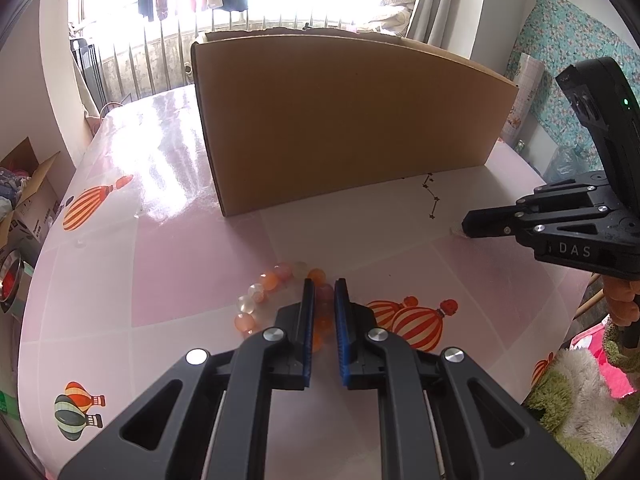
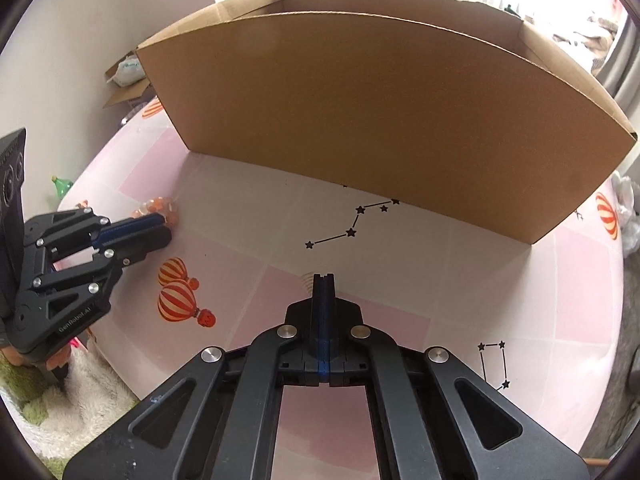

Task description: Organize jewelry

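Left wrist view: left claw (image 1: 325, 286) pinches bead bracelet (image 1: 256, 300); right claw (image 2: 324, 280) closed empty before cardboard box (image 2: 380, 112).

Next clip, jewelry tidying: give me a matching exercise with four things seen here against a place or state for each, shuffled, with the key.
Things:
1. left gripper
2. right gripper
3. cardboard box
4. bead bracelet

Places or states:
A. stands open-topped at the far side of the table
B. jaws fully together, with nothing visible between them
C. lies on the pink tablecloth, partly between blue pads
D. closed on a few orange and pink beads

Pairs: 1-D, 2-B, 3-A, 4-C
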Demonstrator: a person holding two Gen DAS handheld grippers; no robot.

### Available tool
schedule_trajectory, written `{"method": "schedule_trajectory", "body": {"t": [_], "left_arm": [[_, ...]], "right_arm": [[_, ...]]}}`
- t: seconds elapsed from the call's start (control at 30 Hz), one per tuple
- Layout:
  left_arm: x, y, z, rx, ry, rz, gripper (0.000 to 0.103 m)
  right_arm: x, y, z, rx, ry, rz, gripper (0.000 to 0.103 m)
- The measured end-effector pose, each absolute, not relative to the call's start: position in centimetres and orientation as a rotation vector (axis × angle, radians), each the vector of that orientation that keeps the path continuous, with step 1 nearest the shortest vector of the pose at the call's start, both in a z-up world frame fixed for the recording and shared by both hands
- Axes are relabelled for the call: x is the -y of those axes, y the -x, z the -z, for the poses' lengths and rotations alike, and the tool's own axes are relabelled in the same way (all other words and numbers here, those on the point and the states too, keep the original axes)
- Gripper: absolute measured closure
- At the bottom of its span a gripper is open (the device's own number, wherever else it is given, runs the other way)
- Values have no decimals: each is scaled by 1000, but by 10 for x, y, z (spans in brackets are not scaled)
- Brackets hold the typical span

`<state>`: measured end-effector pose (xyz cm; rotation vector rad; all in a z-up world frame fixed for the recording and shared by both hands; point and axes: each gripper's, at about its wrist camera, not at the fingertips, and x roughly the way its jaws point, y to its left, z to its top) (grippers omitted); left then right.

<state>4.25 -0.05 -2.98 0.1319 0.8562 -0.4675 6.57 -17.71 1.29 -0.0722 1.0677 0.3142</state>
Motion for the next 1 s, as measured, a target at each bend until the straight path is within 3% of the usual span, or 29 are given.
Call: {"method": "schedule_trajectory", "body": {"t": [0.33, 0.4, 0.5, 0.53, 0.8, 0.93, 1.0], "left_arm": [[1, -43, 31, -853, -129, 468, 93], [0, -43, 31, -852, -129, 469, 93], [0, -43, 30, -852, -128, 469, 93], [0, -43, 30, -852, -128, 470, 93], [-1, -42, 29, -851, -125, 469, 93], [-1, -42, 29, -851, -126, 470, 93], [-1, -42, 29, -851, -125, 471, 93]], "right_arm": [[193, -60, -26, -1052, 10, -312, 103], [192, -63, -28, -1068, 2, -330, 99], [184, -57, -30, -1038, 75, -331, 79], [181, -56, -30, -1030, 103, -328, 78], [163, -67, -18, -1050, 210, -362, 78], [162, -69, -21, -1065, 202, -377, 98], [164, -69, -23, -1065, 193, -373, 99]]}}
